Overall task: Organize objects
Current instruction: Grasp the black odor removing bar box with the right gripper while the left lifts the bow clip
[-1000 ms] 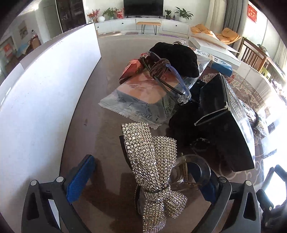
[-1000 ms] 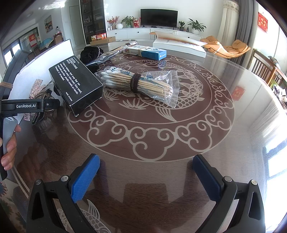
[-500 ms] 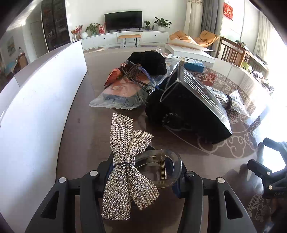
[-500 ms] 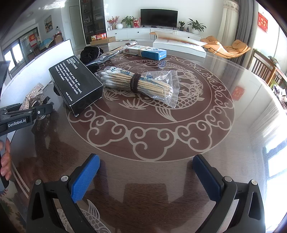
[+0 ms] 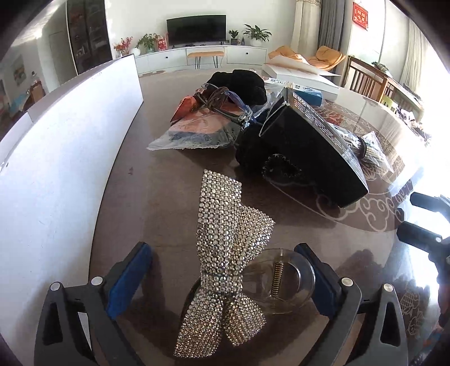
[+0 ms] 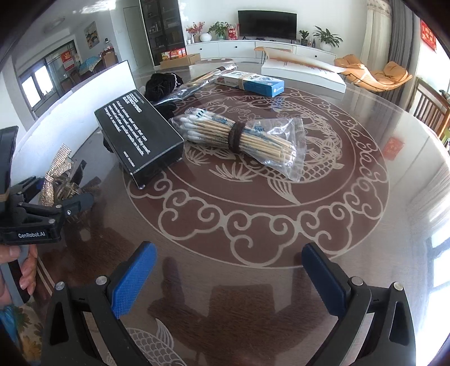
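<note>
The left hand-held gripper [image 5: 225, 281] is opening wide around a bow clip [image 5: 225, 270] lying on the worktop [image 5: 157, 214] between its pads. The right hand-held gripper [image 6: 227, 278] hangs wide and empty; box [image 6: 137, 135], swabs [image 6: 239, 138] and bags ahead look unsorted.

You're in a sunlit living rm, black flat TV [image 6: 266, 24] on long white low cabinet [image 6: 247, 48] w/ potted plants, orange lounge chairs [image 6: 377, 73] by grey curtains [image 6: 405, 50], dark glass display cabinet [image 6: 163, 31].

Tabletop [image 6: 365, 197]: glossy, glass-smooth, reflective. Hair clip [image 5: 281, 278]: clear plastic w/ metal spring; its bow [image 5: 225, 247] rough, rhinestone-studded, sparkly. Black box [image 6: 137, 135]: smooth cardboard, slight sheen. Swab pack [image 6: 242, 138]: crinkly clear plastic, wood sticks. Gripper pads [image 6: 132, 281]: blue, textured, matt.
</note>
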